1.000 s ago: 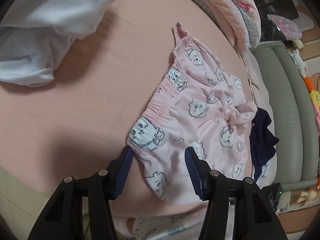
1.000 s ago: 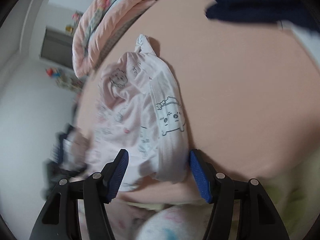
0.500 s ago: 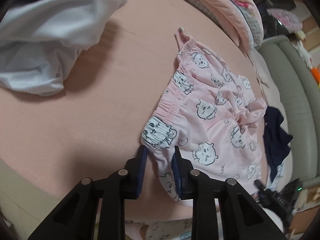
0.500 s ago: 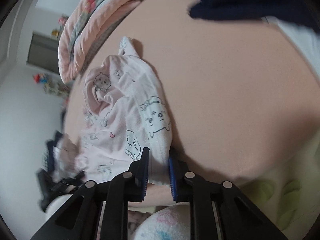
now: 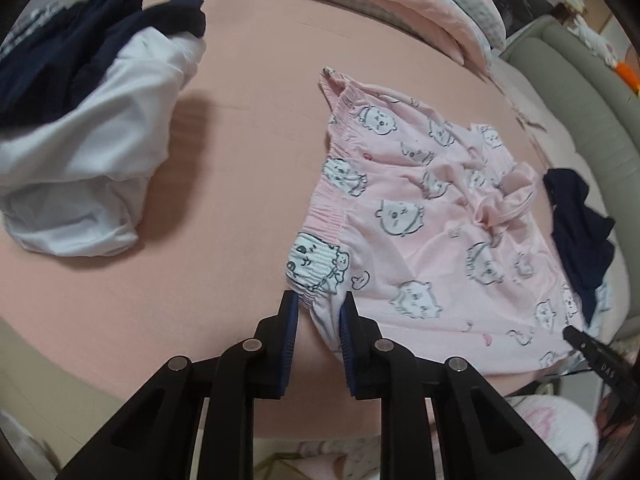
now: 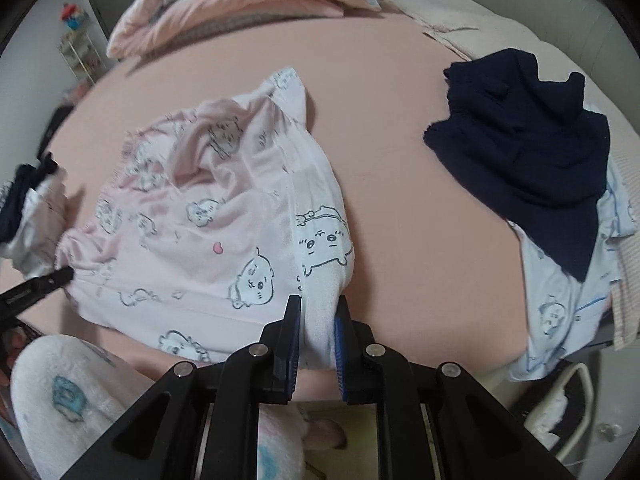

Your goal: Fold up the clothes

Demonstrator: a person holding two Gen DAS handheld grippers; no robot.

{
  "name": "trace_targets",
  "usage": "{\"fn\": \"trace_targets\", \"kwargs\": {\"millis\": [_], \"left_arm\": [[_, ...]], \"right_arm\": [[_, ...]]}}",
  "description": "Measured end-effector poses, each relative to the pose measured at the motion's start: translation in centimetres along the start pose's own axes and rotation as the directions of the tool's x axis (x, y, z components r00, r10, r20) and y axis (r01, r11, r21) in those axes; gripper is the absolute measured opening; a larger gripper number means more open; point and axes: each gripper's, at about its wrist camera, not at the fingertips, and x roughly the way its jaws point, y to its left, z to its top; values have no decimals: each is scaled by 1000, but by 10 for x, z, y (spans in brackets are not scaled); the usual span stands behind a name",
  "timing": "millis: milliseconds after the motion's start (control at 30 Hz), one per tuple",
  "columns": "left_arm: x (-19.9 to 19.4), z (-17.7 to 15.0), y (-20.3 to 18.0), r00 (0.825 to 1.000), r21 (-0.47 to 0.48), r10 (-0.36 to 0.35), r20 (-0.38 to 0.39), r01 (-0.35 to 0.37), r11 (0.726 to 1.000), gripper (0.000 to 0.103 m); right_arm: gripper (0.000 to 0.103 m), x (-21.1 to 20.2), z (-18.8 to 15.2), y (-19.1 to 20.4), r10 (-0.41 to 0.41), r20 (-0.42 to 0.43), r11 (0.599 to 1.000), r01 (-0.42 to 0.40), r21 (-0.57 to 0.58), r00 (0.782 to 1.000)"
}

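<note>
Now both tools (image 5: 318, 320) (image 6: 316, 322) pinch the pink shorts' (image 5: 432, 240) corners.

pink shorts (image 5: 432, 240): soft matt cloth | bed sheet (image 5: 240, 160): smooth matt cloth | gripper pads: ribbed blue

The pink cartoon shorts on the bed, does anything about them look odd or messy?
Mostly fine, but the pink shorts are rumpled: fabric bunches into a knot-like fold near their middle. The left gripper and right gripper each pinch an edge. No tear or stain shows.

Black claw (image 5: 318, 312), blue pads (image 5: 291, 332), silver screws (image 5: 251, 345).
</note>
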Motion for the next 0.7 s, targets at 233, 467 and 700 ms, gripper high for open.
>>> {"fn": "trace_targets", "kwargs": {"millis": [233,467,700], "left_arm": [[11,-12,-1,992,103,128,-14,-126,987,18],[12,-5,4,994,69,109,-17,-107,992,18],[7,-7,10,991,69,133,-10,-132,989,16]], "right_arm": [[13,25,-10,-4,-45,-55,999,44,-13,997],[20,34,-14,-10,-45,-50,999,45,-9,998],[20,35,-18,-18,-28,-40,999,29,18,999]]}}
